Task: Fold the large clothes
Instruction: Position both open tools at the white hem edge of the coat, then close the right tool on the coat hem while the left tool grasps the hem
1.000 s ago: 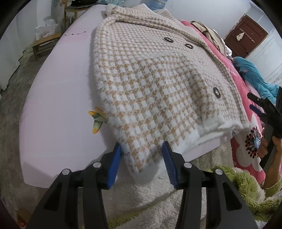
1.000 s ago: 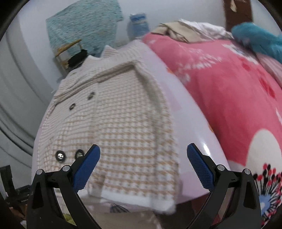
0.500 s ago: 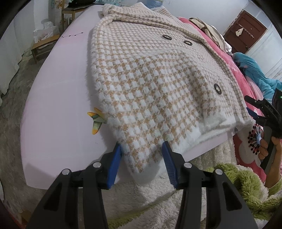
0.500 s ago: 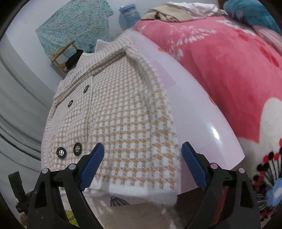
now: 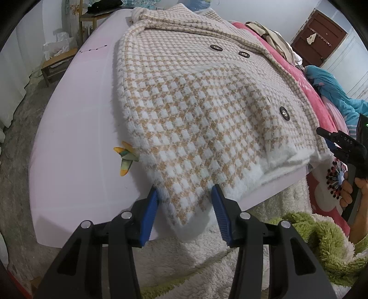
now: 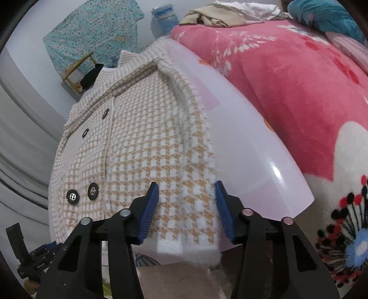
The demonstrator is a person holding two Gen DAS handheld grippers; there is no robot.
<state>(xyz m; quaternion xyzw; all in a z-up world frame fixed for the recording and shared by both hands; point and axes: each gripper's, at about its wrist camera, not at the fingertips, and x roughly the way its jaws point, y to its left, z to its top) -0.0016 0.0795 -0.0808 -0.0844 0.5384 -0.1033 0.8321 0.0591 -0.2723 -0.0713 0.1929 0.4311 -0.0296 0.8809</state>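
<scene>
A beige-and-white houndstooth coat (image 5: 195, 103) with dark buttons lies flat on a pale pink board (image 5: 73, 128), hem overhanging the near edge. My left gripper (image 5: 185, 195) is open, its blue pads on either side of the hem's left corner. In the right wrist view the coat (image 6: 142, 147) lies on the same board (image 6: 248, 142). My right gripper (image 6: 186, 191) is open, its pads either side of the hem's right corner. The right gripper (image 5: 331, 142) also shows at the right edge of the left wrist view.
A pink flowered blanket (image 6: 287, 80) covers the bed right of the board, with piled clothes (image 6: 220, 13) at its far end. A small yellow-green sticker (image 5: 125, 156) sits on the board left of the coat. A fluffy white and green blanket (image 5: 299, 248) lies below the board's edge.
The right gripper has moved in toward the hem's right corner and its jaws have narrowed around it. The left gripper has stayed at the left corner.
</scene>
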